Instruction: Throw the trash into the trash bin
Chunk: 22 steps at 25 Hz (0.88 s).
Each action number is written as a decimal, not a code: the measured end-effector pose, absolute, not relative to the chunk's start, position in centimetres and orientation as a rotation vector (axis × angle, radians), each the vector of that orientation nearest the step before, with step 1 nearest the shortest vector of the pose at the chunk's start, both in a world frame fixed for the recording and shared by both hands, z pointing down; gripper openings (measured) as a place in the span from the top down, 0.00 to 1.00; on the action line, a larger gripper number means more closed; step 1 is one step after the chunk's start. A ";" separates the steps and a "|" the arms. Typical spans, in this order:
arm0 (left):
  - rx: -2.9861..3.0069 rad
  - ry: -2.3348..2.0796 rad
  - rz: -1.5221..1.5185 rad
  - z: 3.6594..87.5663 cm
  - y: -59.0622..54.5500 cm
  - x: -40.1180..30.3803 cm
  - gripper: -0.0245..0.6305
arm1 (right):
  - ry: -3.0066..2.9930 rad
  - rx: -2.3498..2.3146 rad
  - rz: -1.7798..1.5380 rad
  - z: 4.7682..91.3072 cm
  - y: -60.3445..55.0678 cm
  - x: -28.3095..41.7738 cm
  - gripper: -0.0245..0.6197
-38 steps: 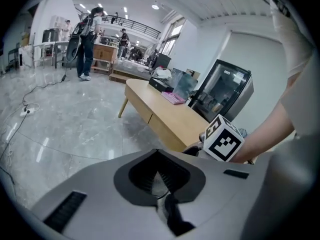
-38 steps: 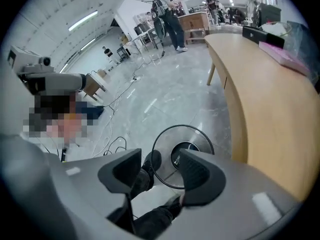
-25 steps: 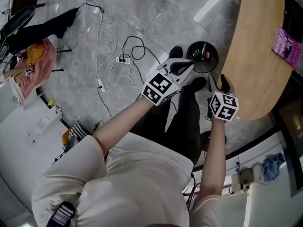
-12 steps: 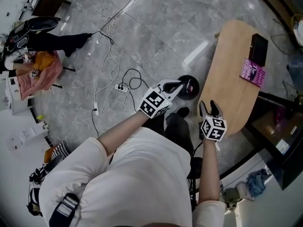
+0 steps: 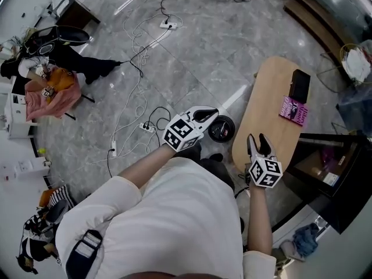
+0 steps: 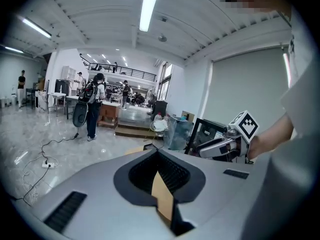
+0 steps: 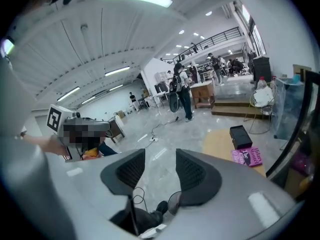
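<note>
Two claws: left claw pinches a tan scrap; right claw, jaws just narrowing, is open, empty. Dropped this high, the tan scrap may miss the trash bin.

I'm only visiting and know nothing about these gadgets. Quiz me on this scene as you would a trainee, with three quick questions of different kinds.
1. True or false: the round black trash bin stands on top of the oval wooden table.
2. What lies on the table next to the pink book?
A. a black box
B. a coffee cup
C. a folded towel
3. Which gripper has a flat tan scrap clamped between its jaws?

Key
1. False: it stands on the grey marble floor, next to the table.
2. A
3. The left gripper.
</note>
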<state>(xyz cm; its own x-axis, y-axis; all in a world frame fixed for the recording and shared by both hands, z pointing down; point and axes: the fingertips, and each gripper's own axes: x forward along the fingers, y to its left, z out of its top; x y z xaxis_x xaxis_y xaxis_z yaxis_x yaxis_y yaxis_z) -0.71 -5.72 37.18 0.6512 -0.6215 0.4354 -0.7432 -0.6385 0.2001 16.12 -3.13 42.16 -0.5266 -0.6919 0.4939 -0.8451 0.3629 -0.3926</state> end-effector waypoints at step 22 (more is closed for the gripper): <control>2.670 -1.065 0.317 23.5 -6.0 -6.7 0.95 | -2.403 1.694 0.408 24.3 -0.9 16.7 0.84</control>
<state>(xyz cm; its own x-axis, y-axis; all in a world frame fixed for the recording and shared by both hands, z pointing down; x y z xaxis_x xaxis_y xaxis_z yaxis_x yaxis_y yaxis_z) -6.68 -5.96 23.51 0.7095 -0.6423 0.2900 -0.6963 -0.7022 0.1485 16.74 -0.90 24.34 -0.3383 -0.8933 0.2958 -0.9409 0.3159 -0.1221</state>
